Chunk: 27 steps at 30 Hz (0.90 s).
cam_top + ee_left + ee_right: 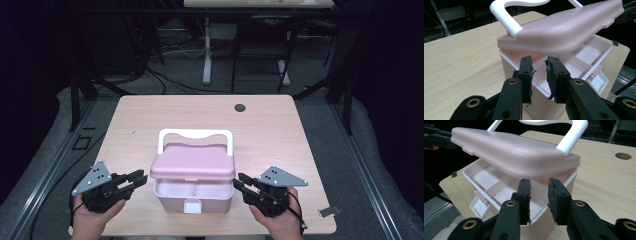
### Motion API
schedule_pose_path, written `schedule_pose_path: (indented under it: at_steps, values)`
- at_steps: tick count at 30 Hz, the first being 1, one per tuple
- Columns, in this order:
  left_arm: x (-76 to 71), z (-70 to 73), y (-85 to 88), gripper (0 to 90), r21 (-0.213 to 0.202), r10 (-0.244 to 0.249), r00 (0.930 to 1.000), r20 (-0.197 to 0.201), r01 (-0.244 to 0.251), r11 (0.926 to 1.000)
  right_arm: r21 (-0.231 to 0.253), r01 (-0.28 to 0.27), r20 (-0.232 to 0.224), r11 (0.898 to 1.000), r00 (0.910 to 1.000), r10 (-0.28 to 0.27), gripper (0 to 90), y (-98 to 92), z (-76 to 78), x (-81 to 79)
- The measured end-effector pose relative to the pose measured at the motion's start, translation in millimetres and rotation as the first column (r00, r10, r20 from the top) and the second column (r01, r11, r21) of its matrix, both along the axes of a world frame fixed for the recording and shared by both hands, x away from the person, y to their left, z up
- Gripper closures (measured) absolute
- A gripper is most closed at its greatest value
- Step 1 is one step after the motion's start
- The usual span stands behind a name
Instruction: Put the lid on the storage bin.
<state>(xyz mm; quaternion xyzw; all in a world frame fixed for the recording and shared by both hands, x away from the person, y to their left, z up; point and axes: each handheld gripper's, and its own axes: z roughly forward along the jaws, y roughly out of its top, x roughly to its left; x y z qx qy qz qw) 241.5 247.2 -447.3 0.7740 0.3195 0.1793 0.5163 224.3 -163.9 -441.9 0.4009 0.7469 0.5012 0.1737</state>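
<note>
1. High view: a pink storage box (pixel 194 192) is seen standing near the front edge of the wooden table (pixel 280 135), midway across it. Its pink lid (pixel 193 162) is raised at the front and hinged at the back, and a white handle (pixel 195 136) is stood up behind the lid. A white latch (pixel 192 206) is hung down on the front wall.
2. The box is flanked by both grippers. The left gripper (pixel 137 179) is held just beside the box's left end, its tips at the lid's left edge; the right gripper (pixel 240 181) is held just beside the right end, its tips at the lid's right edge. Whether the tips touch the lid cannot be told from above.
3. In the left gripper view, the left gripper (pixel 539 68) is shown with a narrow gap between its jaws. Nothing is clamped there; the box rim (pixel 541 87) is seen behind and below the tips, and the lid (pixel 564 32) is seen above them.
4. In the right gripper view, the right gripper (pixel 539 190) is likewise narrowly parted and empty, with its tips under the lid's (pixel 511 152) near corner and over the box rim (pixel 541 213). The inner tray's dividers (pixel 496 186) can be seen.
5. No brand, label or legible writing can be made out on the box.
6. A round cable hole (pixel 240 107) is set in the table's far part, well apart from the box.
</note>
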Motion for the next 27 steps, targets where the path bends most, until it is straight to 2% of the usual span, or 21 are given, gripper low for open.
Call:
schedule_pose_path:
  at_steps: [4,10,14,16,27]
  values:
    - [-0.5,-0.4,1.3,73.6,0.019,0.005,1.0,0.001,-0.006,0.9998,-0.014,0.006,-0.006,1.0,1.0,-0.006,71.4,-0.6,-1.6,-2.2]
    - [1.2,-2.3,3.1,73.2,0.011,0.012,0.9999,-0.003,-0.012,0.9999,-0.02,0.015,-0.02,1.0,0.9997,-0.015,71.3,-5.1,-3.7,-3.4]
    - [2.8,-5.6,3.3,72.1,0.015,0.016,0.9998,-0.011,-0.016,0.9998,-0.016,0.04,-0.019,0.999,0.999,-0.041,70.9,-8.0,-5.2,-2.0]
    - [3.2,-6.0,3.8,71.1,0.014,0.019,0.9997,-0.017,-0.019,0.9997,0.004,0.035,-0.023,0.999,0.9991,-0.035,70.8,-9.8,-5.0,-1.2]
    - [7.3,-8.0,6.8,65.3,0.021,0.042,0.9988,-0.026,-0.042,0.9989,-0.009,0.041,-0.02,0.999,0.9989,-0.041,69.2,-8.3,-6.6,4.0]
